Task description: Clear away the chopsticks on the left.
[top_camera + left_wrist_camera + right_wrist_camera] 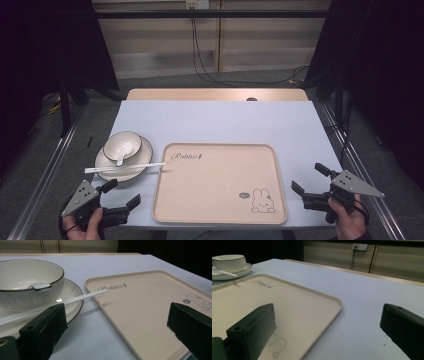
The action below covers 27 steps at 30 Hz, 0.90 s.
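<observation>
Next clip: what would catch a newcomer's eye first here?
Probably the big beige tray with its rabbit drawing, lying bare at the near middle of the pale table. To its left a white bowl holding a spoon stands on a plate, with pale chopsticks laid across the plate, tips reaching the tray's rim. The left gripper and right gripper wait open at either side.

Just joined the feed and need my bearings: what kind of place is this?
Probably a lab or recording bay, not a dining room: dark curtains flank the table, cables trail over grey floor, and metal frame rails run beside it. A tray and bowl look staged.
</observation>
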Each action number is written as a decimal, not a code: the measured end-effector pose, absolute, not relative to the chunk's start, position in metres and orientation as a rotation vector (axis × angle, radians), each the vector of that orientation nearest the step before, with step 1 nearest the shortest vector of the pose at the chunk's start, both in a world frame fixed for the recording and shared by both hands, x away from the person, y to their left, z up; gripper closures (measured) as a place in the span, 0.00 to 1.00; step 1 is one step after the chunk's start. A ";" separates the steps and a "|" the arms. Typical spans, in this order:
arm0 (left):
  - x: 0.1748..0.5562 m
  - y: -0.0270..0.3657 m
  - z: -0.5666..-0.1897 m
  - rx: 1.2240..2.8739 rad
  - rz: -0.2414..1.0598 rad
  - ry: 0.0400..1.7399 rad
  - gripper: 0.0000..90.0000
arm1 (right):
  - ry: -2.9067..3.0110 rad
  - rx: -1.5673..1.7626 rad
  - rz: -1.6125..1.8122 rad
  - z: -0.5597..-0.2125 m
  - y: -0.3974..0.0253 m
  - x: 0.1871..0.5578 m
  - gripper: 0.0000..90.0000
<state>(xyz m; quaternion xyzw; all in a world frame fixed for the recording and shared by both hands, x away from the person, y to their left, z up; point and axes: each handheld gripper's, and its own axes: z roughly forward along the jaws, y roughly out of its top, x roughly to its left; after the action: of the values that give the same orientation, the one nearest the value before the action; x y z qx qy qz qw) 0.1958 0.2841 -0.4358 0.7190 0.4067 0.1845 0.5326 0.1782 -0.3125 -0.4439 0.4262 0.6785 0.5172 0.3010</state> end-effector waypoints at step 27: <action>0.201 0.299 -0.427 1.785 0.464 1.004 0.07 | 1.799 1.118 1.360 -0.444 -0.312 0.178 0.00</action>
<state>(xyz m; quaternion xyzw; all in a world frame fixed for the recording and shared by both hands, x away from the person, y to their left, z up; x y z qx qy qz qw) 0.2006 0.2990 -0.4265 0.7372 0.4147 0.1915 0.4978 0.1781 -0.3124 -0.4443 0.4227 0.6800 0.5143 0.3073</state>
